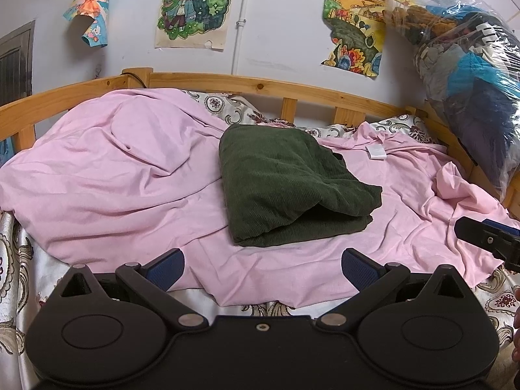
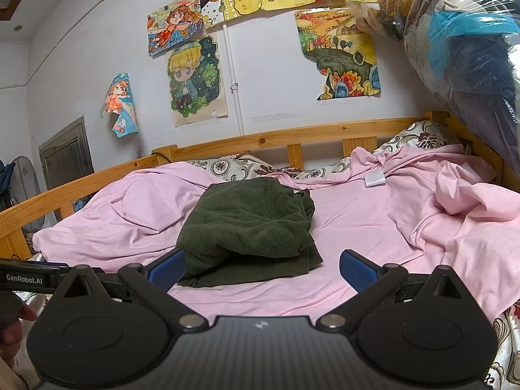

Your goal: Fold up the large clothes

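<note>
Green corduroy garment (image 1: 289, 188), folded into a thick bundle, lying in the middle of a pink sheet (image 1: 107, 169); layers stacked at the near edge, top fold puffed up a little; looks like trousers or a jacket, hard to tell which from these views.

Left gripper (image 1: 262, 268) hanging low over the near part of the sheet, jaws spread wide, nothing between the blue pads (image 1: 169, 268); apart from the green bundle, which sits just beyond the fingertips.

Right gripper (image 2: 261, 269) also spread wide and holding nothing; left pad (image 2: 167, 268) just in front of the near corner of the garment (image 2: 250, 227) in the right wrist view, touching or not cannot be told; seen from the left wrist camera as a dark piece at the right edge (image 1: 490, 237).

Pink sheet rumpled, bunched high on the left and at the far right; small white tag (image 1: 375, 152) showing on it past the bundle.

Flowered cover (image 1: 227, 107) peeking out under the sheet; wooden bed rail (image 1: 260, 86) behind; kids' drawings (image 1: 191, 6) stuck on the pale wall; clear plastic bag (image 1: 471, 81) stuffed with clothes at the upper right.
</note>
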A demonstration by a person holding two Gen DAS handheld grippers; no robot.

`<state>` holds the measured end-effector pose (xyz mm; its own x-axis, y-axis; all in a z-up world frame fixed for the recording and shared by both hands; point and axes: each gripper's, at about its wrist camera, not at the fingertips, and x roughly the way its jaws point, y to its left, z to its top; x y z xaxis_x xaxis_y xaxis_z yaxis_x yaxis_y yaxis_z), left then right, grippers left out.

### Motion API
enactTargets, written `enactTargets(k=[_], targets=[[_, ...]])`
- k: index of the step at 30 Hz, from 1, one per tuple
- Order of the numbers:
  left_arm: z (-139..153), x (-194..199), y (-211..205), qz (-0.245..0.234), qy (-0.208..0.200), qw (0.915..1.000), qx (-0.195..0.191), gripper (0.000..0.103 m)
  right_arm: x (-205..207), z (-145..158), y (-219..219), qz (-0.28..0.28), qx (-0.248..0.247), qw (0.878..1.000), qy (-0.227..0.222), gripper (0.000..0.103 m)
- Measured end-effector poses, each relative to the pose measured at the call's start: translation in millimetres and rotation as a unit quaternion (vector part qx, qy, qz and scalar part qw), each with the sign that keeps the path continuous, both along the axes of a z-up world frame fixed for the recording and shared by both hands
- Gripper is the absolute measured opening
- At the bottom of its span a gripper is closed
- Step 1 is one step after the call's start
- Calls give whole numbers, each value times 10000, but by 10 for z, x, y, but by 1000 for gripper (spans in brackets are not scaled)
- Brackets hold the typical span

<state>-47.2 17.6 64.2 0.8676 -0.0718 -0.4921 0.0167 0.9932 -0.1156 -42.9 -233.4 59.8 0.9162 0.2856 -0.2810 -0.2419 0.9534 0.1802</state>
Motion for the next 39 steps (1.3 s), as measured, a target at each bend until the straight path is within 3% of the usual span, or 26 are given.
enactTargets(k=[7, 15, 24, 39], targets=[[9, -25, -14, -25, -56, 10000, 5, 102, -3, -6, 9, -9, 4, 10000, 6, 103], [45, -55, -92, -16, -166, 9995, 267, 102, -2, -5, 6, -9, 4, 10000, 7, 103], [21, -40, -43, 110, -42, 9999, 106, 102, 0, -7, 4, -3, 6, 10000, 28, 103], [14, -44, -53, 121, -61, 9998, 163, 102, -15, -38, 37, 6, -42, 10000, 49, 103]])
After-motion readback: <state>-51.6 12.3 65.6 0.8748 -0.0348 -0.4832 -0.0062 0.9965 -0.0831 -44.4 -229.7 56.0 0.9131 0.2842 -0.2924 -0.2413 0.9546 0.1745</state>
